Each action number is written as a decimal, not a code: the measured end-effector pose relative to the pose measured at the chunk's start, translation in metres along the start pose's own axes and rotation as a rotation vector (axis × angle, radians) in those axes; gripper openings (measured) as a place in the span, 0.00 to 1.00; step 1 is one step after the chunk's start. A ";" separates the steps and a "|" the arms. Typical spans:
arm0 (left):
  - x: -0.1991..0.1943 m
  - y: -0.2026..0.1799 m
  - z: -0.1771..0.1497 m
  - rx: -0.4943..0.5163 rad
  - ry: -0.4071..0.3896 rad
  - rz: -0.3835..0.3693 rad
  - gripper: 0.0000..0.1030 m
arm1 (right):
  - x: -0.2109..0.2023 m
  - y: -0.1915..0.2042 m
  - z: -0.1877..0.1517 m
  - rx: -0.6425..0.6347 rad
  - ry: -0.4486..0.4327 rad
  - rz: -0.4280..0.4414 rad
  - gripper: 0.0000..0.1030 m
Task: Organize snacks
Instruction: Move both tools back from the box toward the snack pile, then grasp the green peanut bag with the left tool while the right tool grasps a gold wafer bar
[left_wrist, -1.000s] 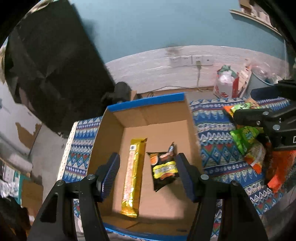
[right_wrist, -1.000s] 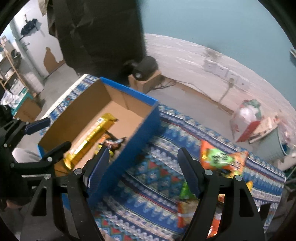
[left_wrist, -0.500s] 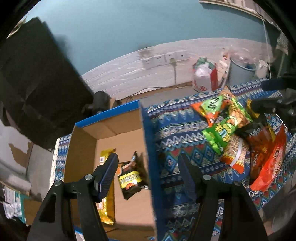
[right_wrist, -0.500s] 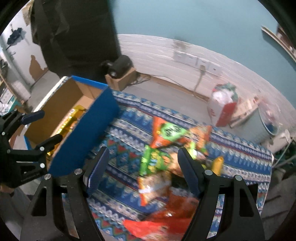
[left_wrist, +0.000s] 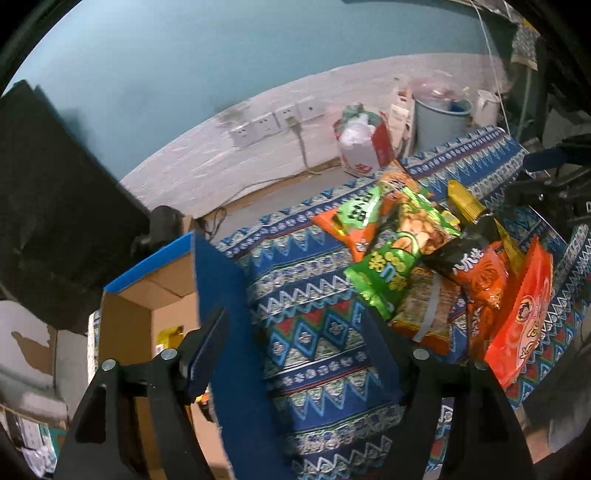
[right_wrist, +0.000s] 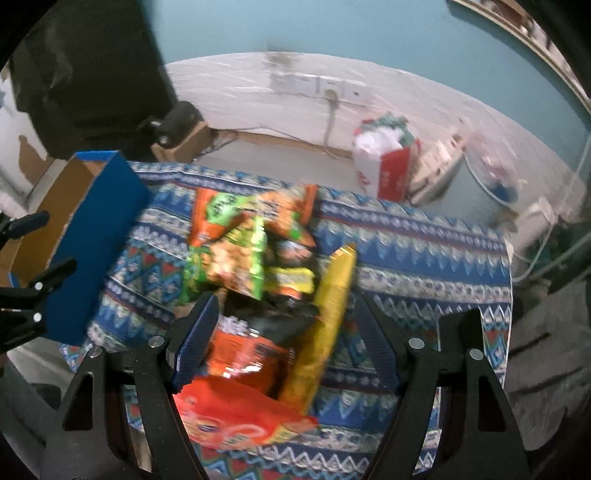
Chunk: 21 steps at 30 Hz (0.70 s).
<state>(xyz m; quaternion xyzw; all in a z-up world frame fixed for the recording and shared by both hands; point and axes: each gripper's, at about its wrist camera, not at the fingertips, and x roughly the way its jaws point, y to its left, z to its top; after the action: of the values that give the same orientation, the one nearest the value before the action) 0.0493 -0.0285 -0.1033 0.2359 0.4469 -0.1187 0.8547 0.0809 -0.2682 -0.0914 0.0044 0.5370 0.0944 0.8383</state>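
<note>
Between the fingers of the right gripper (right_wrist: 284, 343) lay only loose packets: its jaws were spread wide and pinched nothing, poised over the near end of the snack pile (right_wrist: 258, 266), a stance that looked meant for choosing the next packet. Directly under it sat a dark-and-orange bag (right_wrist: 255, 347), with a long yellow packet (right_wrist: 325, 314) leaning across its right side and a broad red packet (right_wrist: 236, 421) nearest the camera. Which of them the gripper was bound for could not be told through the blur.

The left gripper (left_wrist: 295, 350) was also empty, and its jaws had just been opening, with nothing between them but the patterned cloth (left_wrist: 314, 369) and the blue wall of the cardboard box (left_wrist: 221, 295). Straddling that wall probably meant it was travelling from box to pile. A green packet (left_wrist: 388, 273) lay just beyond its right finger, at the pile's near edge.

Further out, the box stood at the left end of the cloth, well apart from the heap, so that sorted snacks stayed separate. A yellow packet (left_wrist: 168, 336) showed inside it, partly hidden.
</note>
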 end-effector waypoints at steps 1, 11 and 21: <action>0.002 -0.003 0.002 0.002 0.004 -0.006 0.72 | 0.001 -0.006 -0.002 0.014 0.007 -0.002 0.74; 0.029 -0.023 0.013 0.036 0.030 -0.032 0.72 | 0.035 -0.040 -0.020 0.083 0.111 -0.037 0.74; 0.053 -0.038 0.016 0.076 0.055 -0.053 0.73 | 0.071 -0.046 -0.034 0.101 0.209 -0.004 0.74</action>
<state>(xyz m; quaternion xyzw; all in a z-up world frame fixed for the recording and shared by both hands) 0.0757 -0.0688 -0.1500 0.2595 0.4715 -0.1517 0.8290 0.0860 -0.3051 -0.1751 0.0357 0.6255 0.0654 0.7767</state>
